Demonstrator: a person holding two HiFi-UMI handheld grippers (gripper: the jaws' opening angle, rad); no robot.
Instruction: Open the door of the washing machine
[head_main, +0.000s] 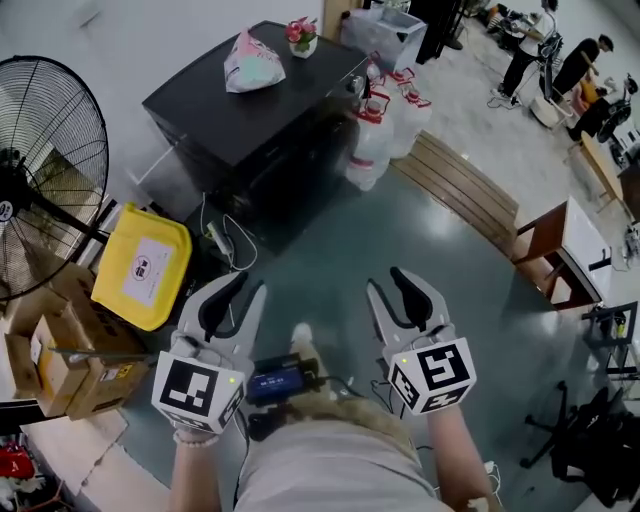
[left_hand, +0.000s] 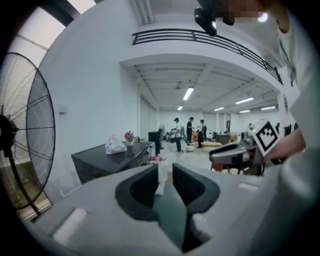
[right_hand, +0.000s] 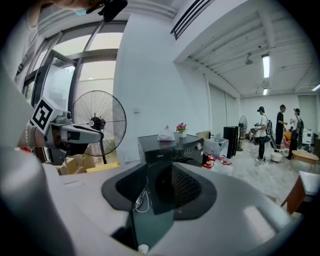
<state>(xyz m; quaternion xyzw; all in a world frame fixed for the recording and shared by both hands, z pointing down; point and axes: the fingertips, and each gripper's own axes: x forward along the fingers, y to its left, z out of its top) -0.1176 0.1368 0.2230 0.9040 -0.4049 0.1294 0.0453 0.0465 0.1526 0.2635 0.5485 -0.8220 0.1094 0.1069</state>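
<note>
The black front-loading washing machine (head_main: 262, 118) stands against the wall at the top of the head view, its door shut. A tied bag (head_main: 250, 62) and a small flower pot (head_main: 302, 35) sit on its lid. My left gripper (head_main: 247, 286) and right gripper (head_main: 387, 280) hover side by side over the green floor, well short of the machine. Both are open with nothing between their fingers. The left gripper view looks past its jaws (left_hand: 165, 170) at the machine (left_hand: 111, 161) off to the left. In the right gripper view the machine's dark front (right_hand: 172, 150) shows straight ahead beyond the gripper (right_hand: 159, 172).
A large standing fan (head_main: 40, 170), a yellow bin lid (head_main: 145, 265) and cardboard boxes (head_main: 50, 355) are on the left. Cables (head_main: 228, 245) lie by the machine. Water jugs (head_main: 385, 125) stand right of it, with wooden planks (head_main: 465, 185), a desk (head_main: 565, 250) and people (head_main: 560, 60) beyond.
</note>
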